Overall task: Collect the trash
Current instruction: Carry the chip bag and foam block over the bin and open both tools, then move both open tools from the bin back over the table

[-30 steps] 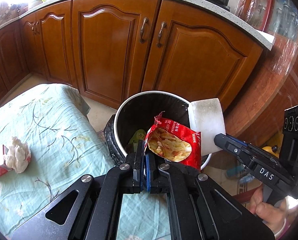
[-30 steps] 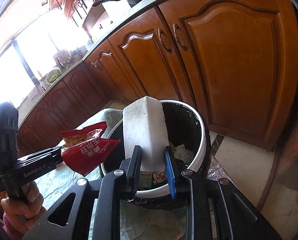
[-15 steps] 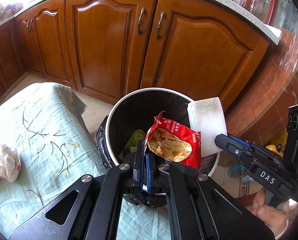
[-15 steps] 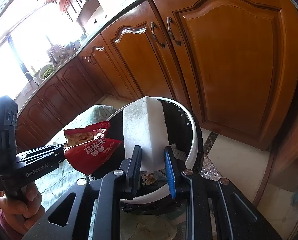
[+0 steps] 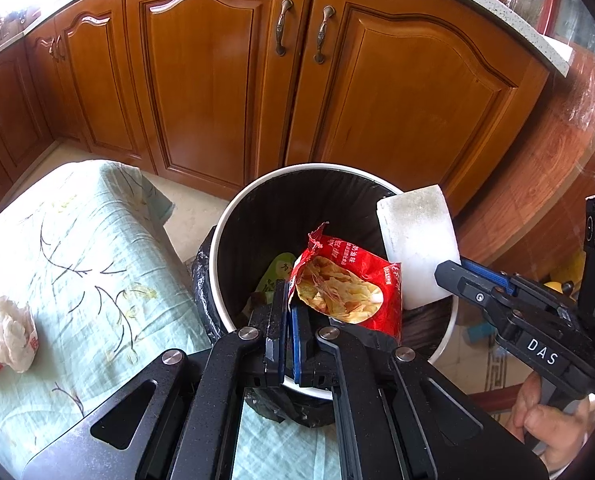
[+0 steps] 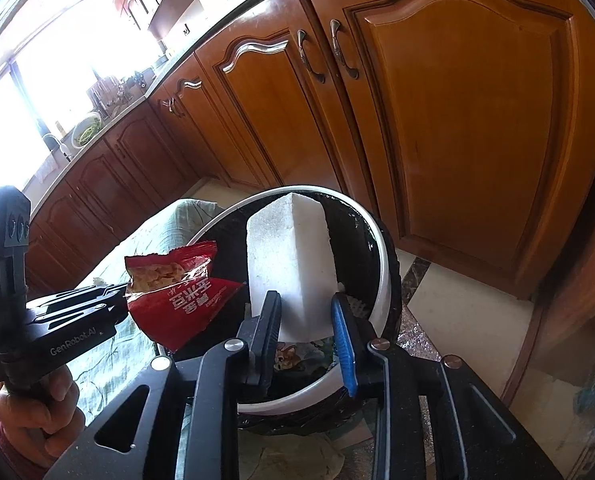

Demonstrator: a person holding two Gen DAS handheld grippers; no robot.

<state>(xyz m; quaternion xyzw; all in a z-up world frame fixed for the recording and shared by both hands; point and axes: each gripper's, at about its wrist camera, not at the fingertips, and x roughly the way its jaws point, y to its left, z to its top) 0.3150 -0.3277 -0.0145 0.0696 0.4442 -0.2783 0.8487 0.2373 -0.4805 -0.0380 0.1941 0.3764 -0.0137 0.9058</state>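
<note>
Fingers of the left gripper (image 5: 285, 300) clamp one torn red snack bag (image 5: 347, 284) over the bin (image 5: 233, 220). Right gripper (image 6: 305, 316) fingers, just opening, stand apart beside one white foam block (image 6: 293, 264) above the same round, black-lined bin. One crumpled tissue (image 5: 11, 332) lies on the floral-clothed bench (image 5: 85, 248); wooden cabinets (image 5: 217, 80) behind.
</note>
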